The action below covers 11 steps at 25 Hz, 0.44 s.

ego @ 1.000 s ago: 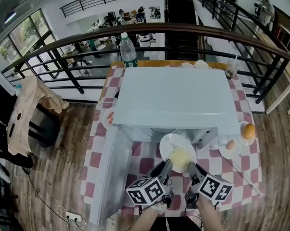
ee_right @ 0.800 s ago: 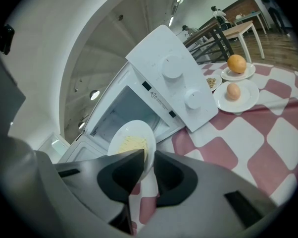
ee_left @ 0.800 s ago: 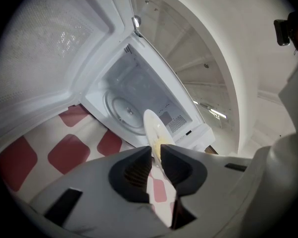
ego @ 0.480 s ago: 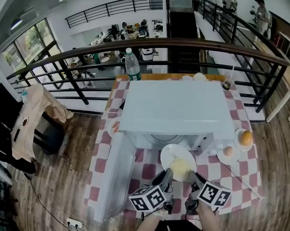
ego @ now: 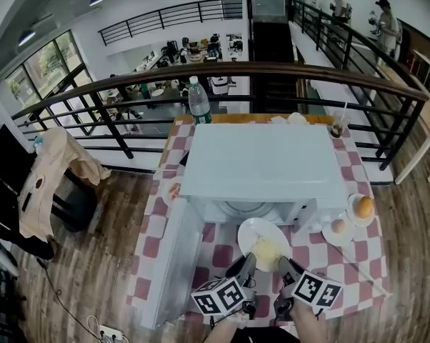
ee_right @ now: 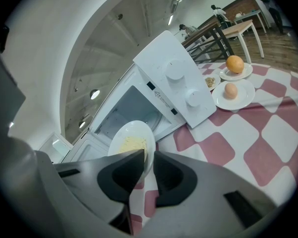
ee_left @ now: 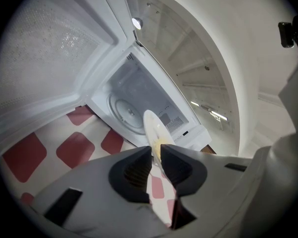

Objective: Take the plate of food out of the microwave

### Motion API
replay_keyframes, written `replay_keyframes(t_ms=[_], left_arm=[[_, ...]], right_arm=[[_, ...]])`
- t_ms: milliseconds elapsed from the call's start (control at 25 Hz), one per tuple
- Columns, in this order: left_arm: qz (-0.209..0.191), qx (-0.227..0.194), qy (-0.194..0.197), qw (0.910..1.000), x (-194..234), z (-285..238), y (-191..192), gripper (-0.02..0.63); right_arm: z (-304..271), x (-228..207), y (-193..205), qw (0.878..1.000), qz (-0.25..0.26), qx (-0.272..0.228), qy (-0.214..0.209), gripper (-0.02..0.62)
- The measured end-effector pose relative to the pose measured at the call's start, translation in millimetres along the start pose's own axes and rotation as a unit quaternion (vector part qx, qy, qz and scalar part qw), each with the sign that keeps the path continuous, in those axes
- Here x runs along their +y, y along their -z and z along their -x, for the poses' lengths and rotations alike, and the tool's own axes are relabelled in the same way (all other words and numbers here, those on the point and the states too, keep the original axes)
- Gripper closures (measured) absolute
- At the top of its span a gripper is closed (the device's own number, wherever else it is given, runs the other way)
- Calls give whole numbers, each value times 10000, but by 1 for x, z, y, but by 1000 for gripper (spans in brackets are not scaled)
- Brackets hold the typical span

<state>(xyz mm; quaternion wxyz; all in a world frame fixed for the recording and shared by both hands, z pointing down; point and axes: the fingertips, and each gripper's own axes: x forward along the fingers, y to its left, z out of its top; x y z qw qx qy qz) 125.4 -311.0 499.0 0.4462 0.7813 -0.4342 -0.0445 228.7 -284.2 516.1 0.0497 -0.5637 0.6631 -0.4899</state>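
left claw (ego: 248, 259): grips plate (ego: 252, 229) | right claw (ego: 282, 263): grips plate | both tilted down

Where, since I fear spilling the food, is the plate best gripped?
Grip the plate by its thin near rim, coming from the front: the food sits in the middle, leaving the edge bare. The left gripper and right gripper pinch it there.

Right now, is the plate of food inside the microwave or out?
Out: the plate is before the open microwave, rim pinched by left gripper and right gripper.
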Motion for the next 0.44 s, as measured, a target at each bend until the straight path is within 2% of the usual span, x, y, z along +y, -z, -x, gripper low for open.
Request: replay_keyframes(t_ms=[440], left_arm=[[53, 13, -28, 10000, 7, -3, 1, 537]], right_arm=[[-6, -3, 2, 10000, -5, 67, 39, 543]])
